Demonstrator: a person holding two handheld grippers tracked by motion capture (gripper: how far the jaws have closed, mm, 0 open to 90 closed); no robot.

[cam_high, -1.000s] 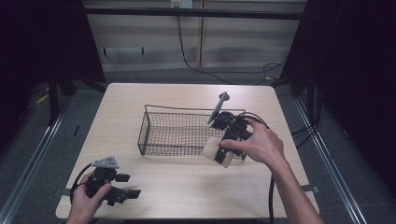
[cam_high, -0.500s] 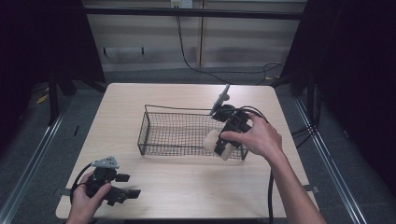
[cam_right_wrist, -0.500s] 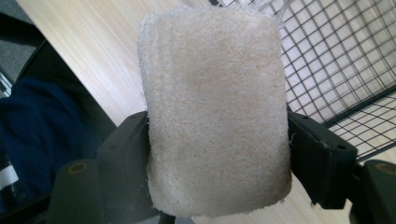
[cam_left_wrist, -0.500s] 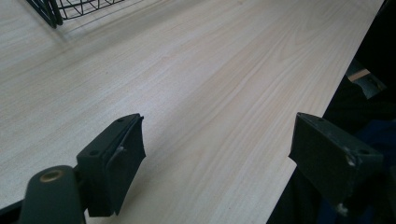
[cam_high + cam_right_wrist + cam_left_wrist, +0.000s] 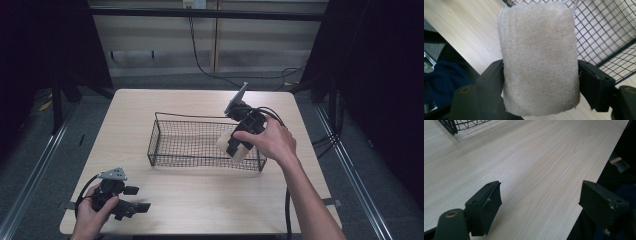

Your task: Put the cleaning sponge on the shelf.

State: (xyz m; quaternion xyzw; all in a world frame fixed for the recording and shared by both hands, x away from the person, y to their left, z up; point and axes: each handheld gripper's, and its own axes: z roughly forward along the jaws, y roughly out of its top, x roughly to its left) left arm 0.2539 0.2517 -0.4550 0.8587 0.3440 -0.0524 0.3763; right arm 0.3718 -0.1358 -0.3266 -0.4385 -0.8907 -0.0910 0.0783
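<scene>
While your right gripper (image 5: 540,82) pinches a pale fibrous roll (image 5: 537,57), wire basket (image 5: 604,32) lies beyond its jaws.
Your left gripper (image 5: 540,202) rests, jaws spread, over bare table (image 5: 531,165).

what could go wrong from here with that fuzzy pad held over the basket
1. The right tool grips the pale fibrous pad only across its lower half, so the soft pad might flex or slip out.
2. It hangs at the wire basket's near right corner, close to the rim; released now, it could catch the rim or fall outside onto the table.
3. The coarse fibres may snag on the mesh.
</scene>
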